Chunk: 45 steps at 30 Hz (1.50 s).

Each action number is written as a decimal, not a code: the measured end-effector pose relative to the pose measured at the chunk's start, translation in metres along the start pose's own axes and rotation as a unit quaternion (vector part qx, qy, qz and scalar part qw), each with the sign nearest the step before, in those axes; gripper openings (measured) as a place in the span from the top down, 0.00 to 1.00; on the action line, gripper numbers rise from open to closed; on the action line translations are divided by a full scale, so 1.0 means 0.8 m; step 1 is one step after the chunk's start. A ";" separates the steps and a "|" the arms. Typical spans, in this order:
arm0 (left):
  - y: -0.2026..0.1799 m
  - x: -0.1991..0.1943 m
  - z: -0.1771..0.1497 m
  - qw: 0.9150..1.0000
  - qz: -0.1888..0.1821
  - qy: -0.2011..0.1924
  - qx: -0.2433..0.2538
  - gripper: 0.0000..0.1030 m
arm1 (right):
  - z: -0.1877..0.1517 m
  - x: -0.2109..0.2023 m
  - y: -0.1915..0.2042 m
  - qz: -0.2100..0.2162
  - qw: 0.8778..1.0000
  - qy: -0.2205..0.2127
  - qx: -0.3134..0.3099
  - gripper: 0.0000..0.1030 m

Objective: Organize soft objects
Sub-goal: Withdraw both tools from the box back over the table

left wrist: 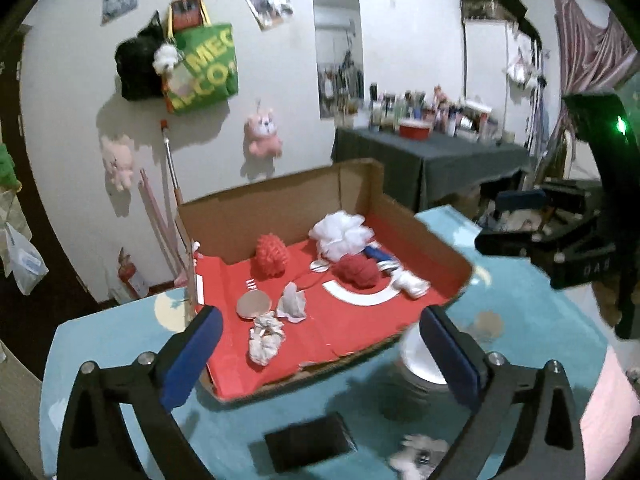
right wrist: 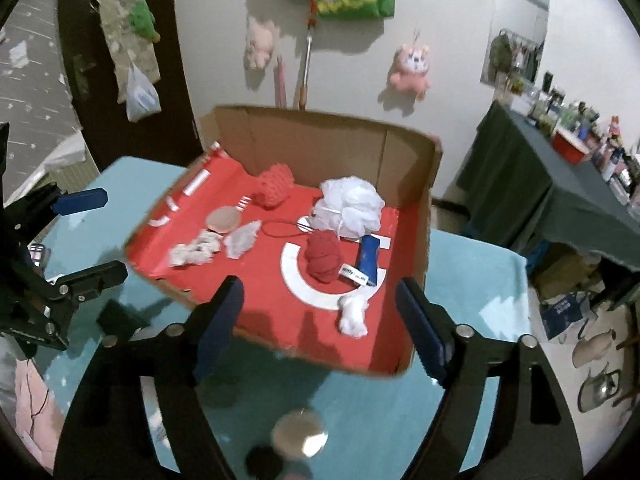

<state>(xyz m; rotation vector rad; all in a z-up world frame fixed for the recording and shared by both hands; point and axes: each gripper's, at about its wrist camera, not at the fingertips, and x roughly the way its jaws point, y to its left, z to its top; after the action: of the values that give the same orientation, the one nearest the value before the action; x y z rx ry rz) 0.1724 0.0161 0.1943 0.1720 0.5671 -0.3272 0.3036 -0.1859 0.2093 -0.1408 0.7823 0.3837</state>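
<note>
Left gripper (left wrist: 316, 344): fingers spread wide, empty | right gripper (right wrist: 320, 324): fingers spread wide, empty | soft objects: white pouf (right wrist: 349, 206), red yarn (right wrist: 323, 256), inside cardboard box (right wrist: 320, 140) on worktop (right wrist: 360, 408).

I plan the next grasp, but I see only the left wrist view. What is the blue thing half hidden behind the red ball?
Observer: The blue item lies flat beside the red ball, with a white label at its near end.
Operator: Is the right claw free?
Observer: Yes, the right claw is open and empty, in front of the box.
Operator: Is something under it?
Observer: A round pale disc, blurred, lies on the table.
</note>
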 end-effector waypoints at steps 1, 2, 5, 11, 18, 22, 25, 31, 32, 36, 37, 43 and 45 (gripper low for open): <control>-0.006 -0.014 -0.006 1.000 -0.002 -0.011 -0.005 0.01 | -0.009 -0.021 0.006 0.001 1.000 -0.013 -0.004 0.21; -0.008 -0.021 -0.010 1.000 -0.001 -0.017 -0.008 0.01 | -0.015 -0.029 0.011 0.000 1.000 -0.021 -0.007 0.21; -0.020 -0.045 -0.027 0.999 -0.005 -0.044 -0.020 0.00 | -0.040 -0.065 0.030 -0.001 0.998 -0.052 -0.017 0.20; -0.037 -0.070 -0.070 0.996 -0.021 -0.064 -0.066 0.00 | -0.096 -0.113 0.060 -0.012 0.994 -0.108 -0.015 0.20; -0.057 -0.067 -0.125 0.992 0.000 -0.074 -0.098 0.00 | -0.153 -0.128 0.070 -0.019 0.990 -0.138 0.019 0.16; -0.063 -0.056 -0.149 0.992 0.013 -0.067 -0.110 0.00 | -0.186 -0.128 0.072 -0.041 0.986 -0.153 0.041 0.16; -0.071 -0.051 -0.165 0.992 0.021 -0.067 -0.108 0.00 | -0.210 -0.125 0.076 -0.059 0.984 -0.162 0.051 0.16; -0.080 -0.037 -0.188 0.992 0.028 -0.059 -0.112 0.00 | -0.250 -0.104 0.078 -0.067 0.980 -0.163 0.090 0.16; -0.081 -0.035 -0.190 0.992 0.030 -0.057 -0.113 0.00 | -0.255 -0.101 0.078 -0.073 0.979 -0.164 0.095 0.16; -0.086 -0.023 -0.202 0.993 0.028 -0.039 -0.111 0.00 | -0.272 -0.087 0.071 -0.081 0.978 -0.157 0.112 0.16; -0.087 -0.019 -0.205 0.993 0.028 -0.033 -0.113 0.00 | -0.276 -0.083 0.070 -0.082 0.978 -0.152 0.115 0.16; -0.087 -0.004 -0.213 0.993 0.026 -0.008 -0.118 0.00 | -0.292 -0.062 0.072 -0.102 0.981 -0.127 0.105 0.16; -0.086 -0.001 -0.214 0.992 0.024 -0.002 -0.120 0.00 | -0.295 -0.058 0.071 -0.101 0.982 -0.120 0.105 0.16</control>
<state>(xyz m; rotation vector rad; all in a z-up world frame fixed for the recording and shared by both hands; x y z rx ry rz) 0.0625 -0.0053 0.0472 -0.0473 0.5932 -0.2111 0.0963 -0.2087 0.0771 0.0250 0.5603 0.1210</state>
